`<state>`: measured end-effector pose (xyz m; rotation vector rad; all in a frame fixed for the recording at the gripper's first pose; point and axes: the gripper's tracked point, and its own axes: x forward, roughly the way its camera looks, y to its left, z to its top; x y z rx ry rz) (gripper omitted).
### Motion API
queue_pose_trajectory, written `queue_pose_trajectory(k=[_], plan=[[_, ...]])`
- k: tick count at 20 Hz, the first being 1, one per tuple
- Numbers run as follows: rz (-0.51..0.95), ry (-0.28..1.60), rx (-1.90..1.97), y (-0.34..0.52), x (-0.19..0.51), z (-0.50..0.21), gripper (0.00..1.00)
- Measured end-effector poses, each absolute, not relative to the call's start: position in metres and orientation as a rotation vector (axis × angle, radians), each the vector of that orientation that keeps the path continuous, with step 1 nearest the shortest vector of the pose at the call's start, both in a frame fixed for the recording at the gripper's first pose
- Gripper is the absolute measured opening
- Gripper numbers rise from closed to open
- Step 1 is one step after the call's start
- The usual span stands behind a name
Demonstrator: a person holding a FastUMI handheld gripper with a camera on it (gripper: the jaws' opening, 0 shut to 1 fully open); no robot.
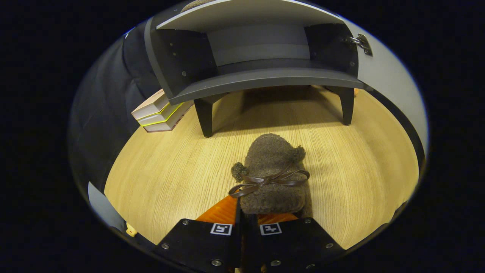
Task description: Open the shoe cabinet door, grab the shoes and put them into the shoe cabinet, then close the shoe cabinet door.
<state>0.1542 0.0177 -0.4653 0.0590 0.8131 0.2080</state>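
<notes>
The gripper (248, 212) is closed on the heel of 1 fuzzy brown shoe (271, 174), both fingers pressing it, above the wooden worktop (159, 178). Beyond the shoe, the shoe cabinet (261, 53) stands with its door (390, 79) open. Stacked books (161, 112) lie beside its left leg.

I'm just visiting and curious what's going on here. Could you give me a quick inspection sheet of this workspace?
Surface: light wooden floor, bare around the shoe.
Job's things: fuzzy brown shoe with a bow; shoe cabinet beyond it, door open, compartment looks empty.
Clutter: stack of books beside the cabinet's leg.
Grippers: hand-held gripper, fingers closed on the shoe's heel end.
Cables: nothing seen.
Surroundings: dark cloth wall.
</notes>
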Motion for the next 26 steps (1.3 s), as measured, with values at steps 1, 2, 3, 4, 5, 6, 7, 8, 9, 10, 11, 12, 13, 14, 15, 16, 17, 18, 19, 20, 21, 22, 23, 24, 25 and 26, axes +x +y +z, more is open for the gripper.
queue_pose_trajectory(k=[1, 2, 3, 4, 5, 6, 7, 8, 9, 10, 11, 12, 13, 14, 15, 16, 17, 18, 19, 20, 21, 22, 23, 24, 25, 26], plan=[[0.205, 0.801, 0.058, 0.016, 0.153, -0.463, 0.11], [0.207, 0.796, 0.064, 0.016, 0.15, -0.458, 0.09], [0.203, 0.791, 0.069, 0.013, 0.145, -0.453, 0.09], [0.199, 0.792, 0.076, 0.009, 0.14, -0.447, 0.09], [0.195, 0.79, 0.08, 0.004, 0.134, -0.44, 0.09], [0.192, 0.789, 0.09, 0.001, 0.127, -0.432, 0.09], [0.179, 0.778, 0.104, -0.003, 0.122, -0.422, 0.09], [0.17, 0.778, 0.113, -0.006, 0.116, -0.413, 0.09], [0.166, 0.765, 0.123, -0.008, 0.112, -0.401, 0.09], [0.164, 0.749, 0.125, -0.01, 0.11, -0.389, 0.09], [0.164, 0.736, 0.118, -0.011, 0.108, -0.374, 0.09], [0.162, 0.723, 0.112, -0.014, 0.109, -0.364, 0.09], [0.159, 0.704, 0.107, -0.015, 0.112, -0.35, 0.09], [0.155, 0.686, 0.106, -0.016, 0.116, -0.336, 0.09], [0.15, 0.664, 0.109, -0.018, 0.122, -0.322, 0.09], [0.144, 0.644, 0.118, -0.019, 0.128, -0.307, 0.09], [0.144, 0.625, 0.127, -0.017, 0.136, -0.294, 0.09], [0.149, 0.607, 0.131, -0.016, 0.142, -0.28, 0.09], [0.153, 0.588, 0.133, -0.011, 0.146, -0.263, 0.09], [0.157, 0.57, 0.128, -0.01, 0.152, -0.25, 0.09], [0.158, 0.554, 0.122, -0.009, 0.158, -0.238, 0.09], [0.161, 0.538, 0.115, -0.008, 0.165, -0.227, 0.09], [0.157, 0.524, 0.114, -0.007, 0.172, -0.216, 0.09], [0.156, 0.511, 0.116, -0.006, 0.178, -0.205, 0.09], [0.159, 0.497, 0.115, -0.004, 0.184, -0.194, 0.09], [0.163, 0.483, 0.111, -0.004, 0.191, -0.182, 0.09]])
